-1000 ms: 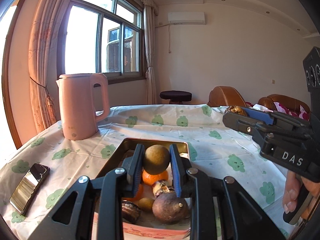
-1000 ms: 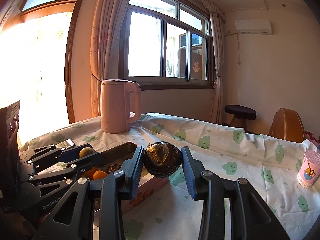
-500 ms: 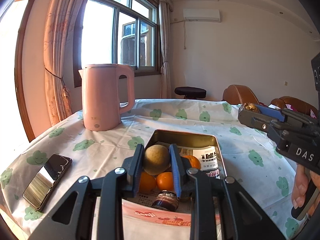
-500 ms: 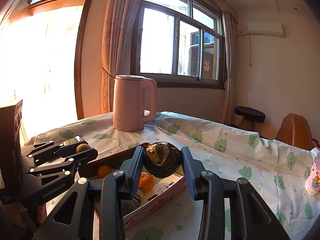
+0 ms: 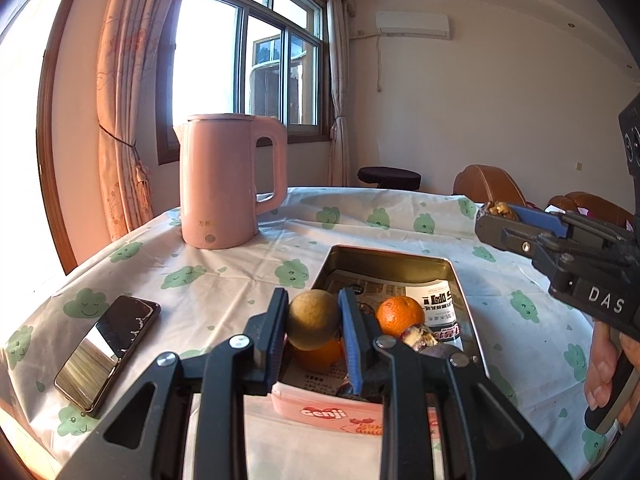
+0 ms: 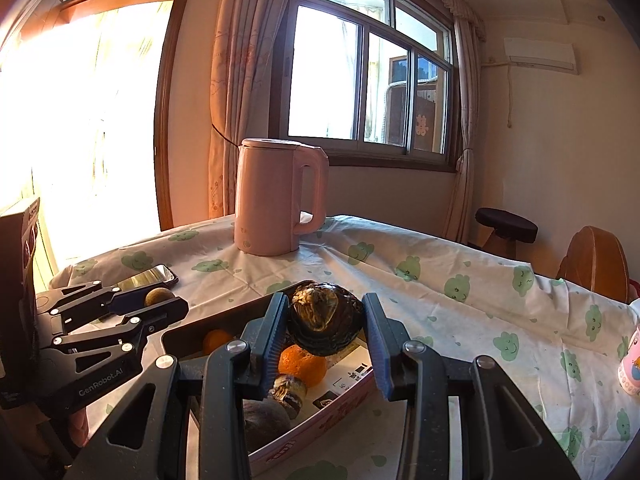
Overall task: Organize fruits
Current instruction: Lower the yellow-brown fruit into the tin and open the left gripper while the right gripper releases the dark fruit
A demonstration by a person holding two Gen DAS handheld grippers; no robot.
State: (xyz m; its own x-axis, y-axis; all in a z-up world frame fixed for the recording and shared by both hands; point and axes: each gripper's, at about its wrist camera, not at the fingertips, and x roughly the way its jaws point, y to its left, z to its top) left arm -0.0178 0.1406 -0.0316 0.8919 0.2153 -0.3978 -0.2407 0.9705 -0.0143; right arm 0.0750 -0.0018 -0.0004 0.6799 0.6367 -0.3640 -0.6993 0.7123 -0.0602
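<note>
A: Item one, left gripper (image 5: pixel 313 326). Status?

B: Fingers closed on a round tan-brown fruit (image 5: pixel 312 319), held clear above the near end of the tin (image 5: pixel 452 280). Nothing else between them.

A: Item two, right gripper (image 6: pixel 326 326).

B: Fingers part open, clamped on a dark, cracked-open fruit (image 6: pixel 325 324), held over the tin's edge. Firm hold on both sides, by the look of it.

A: Contents of the tin?

B: Printed paper lining; two oranges (image 5: pixel 400 316), one partly hidden under the tan fruit; a purple fruit with a pale broken top (image 5: pixel 418 336); one more dark fruit at the near end, seen from the right camera.

A: Other stock on the surface (image 5: pixel 240 276)?

B: Pink kettle (image 5: pixel 228 180), phone (image 5: pixel 108 350) to the left, a small pink cup (image 6: pixel 630 364) far right.

A: Handling notes for the step in hand?

B: Judged as carrying both fruits away for sorting. Keep the squeeze steady; the round one could roll out if loosened early. Keep the two grippers well apart. Lower each onto bare cloth, clear of the phone and kettle, then release.
</note>
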